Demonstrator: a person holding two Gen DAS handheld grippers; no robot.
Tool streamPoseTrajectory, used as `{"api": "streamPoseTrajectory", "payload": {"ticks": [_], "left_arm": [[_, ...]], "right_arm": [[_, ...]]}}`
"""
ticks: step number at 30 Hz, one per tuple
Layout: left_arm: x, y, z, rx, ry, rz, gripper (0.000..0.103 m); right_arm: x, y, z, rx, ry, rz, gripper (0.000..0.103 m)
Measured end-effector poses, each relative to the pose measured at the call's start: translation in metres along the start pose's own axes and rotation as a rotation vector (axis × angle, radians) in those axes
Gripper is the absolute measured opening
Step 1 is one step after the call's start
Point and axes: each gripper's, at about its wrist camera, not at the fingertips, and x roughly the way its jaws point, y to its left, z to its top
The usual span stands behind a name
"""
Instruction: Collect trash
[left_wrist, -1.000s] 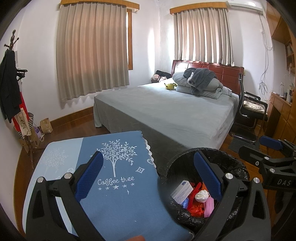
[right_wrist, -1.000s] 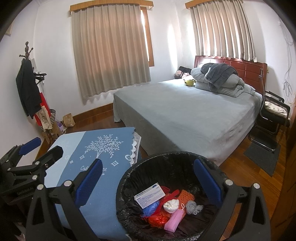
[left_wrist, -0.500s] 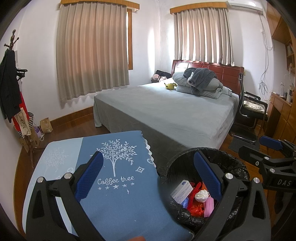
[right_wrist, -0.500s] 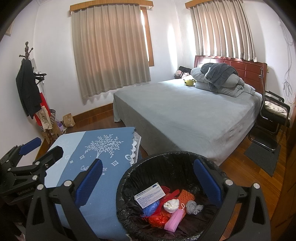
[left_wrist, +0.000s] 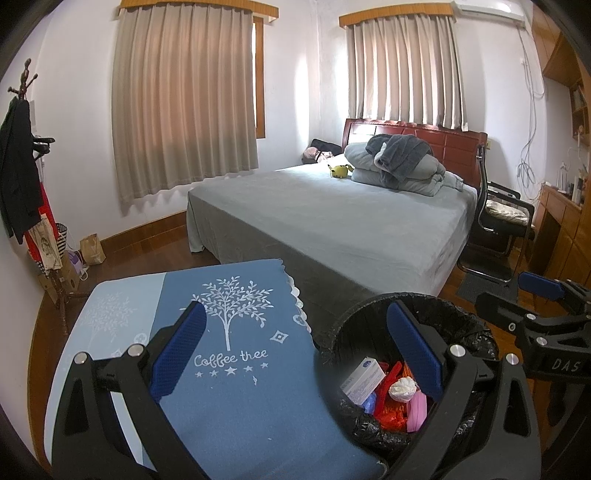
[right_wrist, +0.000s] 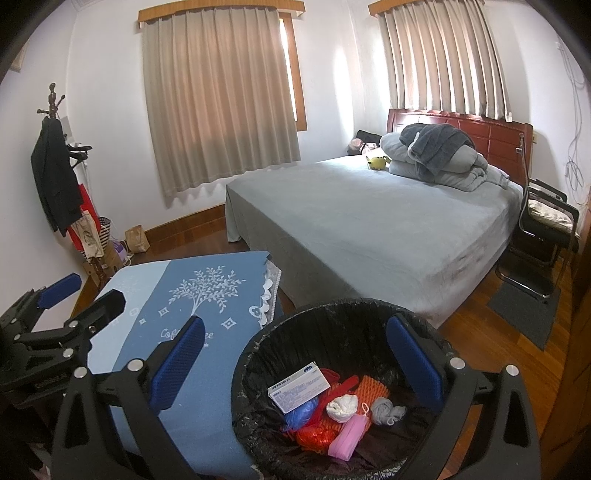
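One lined trash bin (right_wrist: 332, 325), one bed (right_wrist: 369, 229), one chair (right_wrist: 543, 229), one coat rack (right_wrist: 51, 107). Two curtained windows. Two grippers, left (left_wrist: 295, 358) and right (right_wrist: 295, 362), four blue fingers (right_wrist: 177, 362) between them.

Soft curtained daylight; perhaps fisheye-warped edges

Setting: home bedroom. Evidence: large bed (right_wrist: 369, 229) with grey cover, wooden headboard (right_wrist: 480, 133), folded bedding (right_wrist: 436, 158) piled at its head, small yellow plush toy (right_wrist: 377, 161) beside that. Beige curtains (right_wrist: 221, 96) drawn over two windows. Coat rack (right_wrist: 55, 155) with hanging clothes in the corner. Wood floor (right_wrist: 480, 332); chair (right_wrist: 546, 229) beside the bed.
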Motion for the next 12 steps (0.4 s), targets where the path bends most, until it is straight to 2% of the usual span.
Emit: {"api": "streamPoseTrajectory", "payload": {"ticks": [12], "left_arm": [[0.0004,0.0003,-0.0006,-0.001,0.002,-0.001,0.096]], "right_arm": [[0.0011,-0.0006,-0.0028,0.002,0.003,0.001,0.097]]}}
